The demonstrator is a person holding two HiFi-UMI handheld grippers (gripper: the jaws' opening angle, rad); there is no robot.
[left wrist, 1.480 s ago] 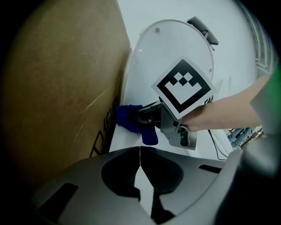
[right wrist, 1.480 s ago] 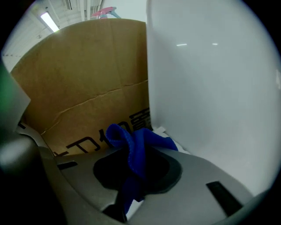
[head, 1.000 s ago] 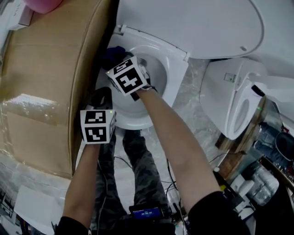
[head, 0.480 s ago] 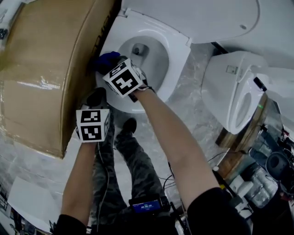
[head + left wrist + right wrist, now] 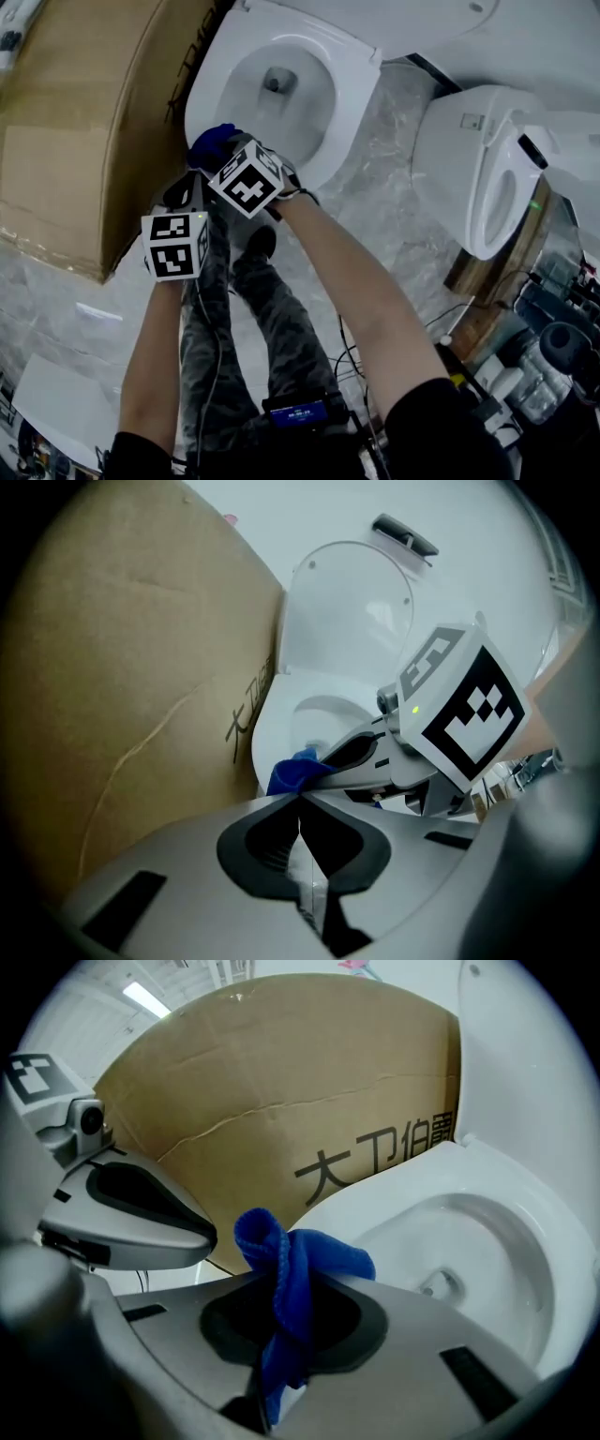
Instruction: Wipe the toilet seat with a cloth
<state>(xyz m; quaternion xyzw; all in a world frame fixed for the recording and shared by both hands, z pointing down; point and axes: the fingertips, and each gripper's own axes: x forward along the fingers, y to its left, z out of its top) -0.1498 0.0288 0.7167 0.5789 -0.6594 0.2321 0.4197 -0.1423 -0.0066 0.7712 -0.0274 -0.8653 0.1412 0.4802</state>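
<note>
A cardboard box [image 5: 84, 122] is seen at the left, close beside the toilet seat [image 5: 354, 94]. Near the box's near corner, the left gripper [image 5: 300, 803] is held with its jaws pressed together and nothing between them. Just to its right, a blue cloth [image 5: 291, 1260] is pinched in the right gripper [image 5: 281, 1326] at the seat's near left edge. A second toilet [image 5: 469, 169] is seen further right.

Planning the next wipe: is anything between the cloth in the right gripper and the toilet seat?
Nothing visible. The cloth is clamped in the right gripper just at the seat; the left gripper sits beside, not between.
</note>
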